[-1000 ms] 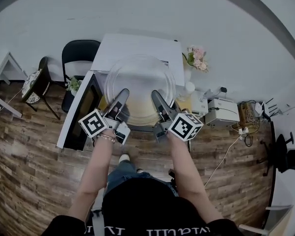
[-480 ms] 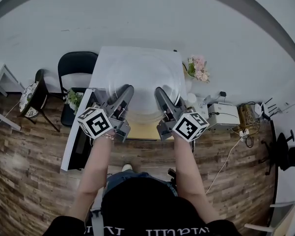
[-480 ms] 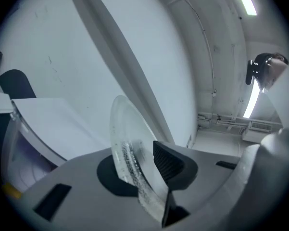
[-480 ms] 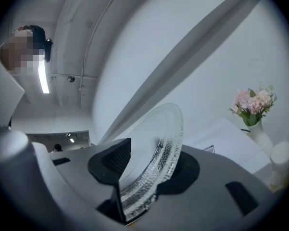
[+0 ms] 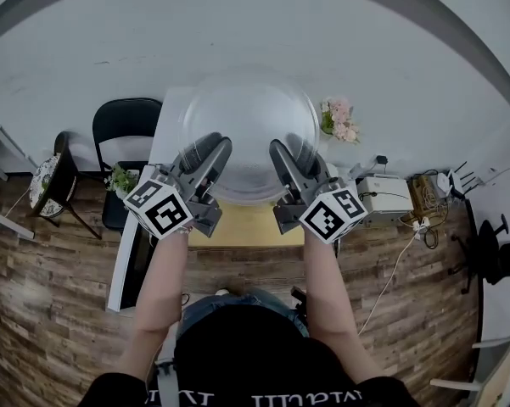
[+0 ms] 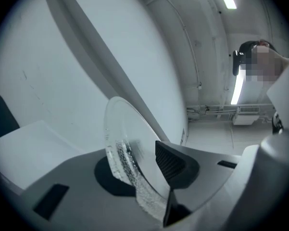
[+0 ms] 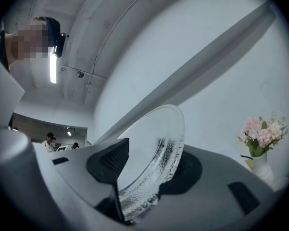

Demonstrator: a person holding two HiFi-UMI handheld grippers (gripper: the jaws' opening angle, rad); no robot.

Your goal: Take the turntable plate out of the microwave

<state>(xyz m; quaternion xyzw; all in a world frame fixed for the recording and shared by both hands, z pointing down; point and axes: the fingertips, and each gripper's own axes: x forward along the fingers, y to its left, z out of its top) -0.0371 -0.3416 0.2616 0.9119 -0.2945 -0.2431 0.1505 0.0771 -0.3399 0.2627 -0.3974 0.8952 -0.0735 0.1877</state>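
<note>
- Left tongs (image 5: 207,154): closed on the left part of the near rim of the turntable plate (image 5: 248,125). In the left gripper view the pebbled edge sits between the pads, with one pad against the glass. The jaws have just been opening a little, yet the glass is between them and I read it as held.
- Plate position: in the air between both tongs, above and clear of the microwave (image 5: 134,248), whose door hangs open at lower left.
- Handling, my judgement: thick pressed glass, so stiff, fairly heavy for its thin edge, smooth, and breakable if dropped. The textured rim band is the best hold. Two grips set well apart on the near edge should stop it tipping.
- Right tongs (image 5: 290,154): closed on the right part of the same near rim. The jaws have likewise just been opening, with the rim between the pads.
- Count, left to right: one chair (image 5: 123,125), one microwave, one plate, two tongs, one vase of flowers (image 5: 339,115).
</note>
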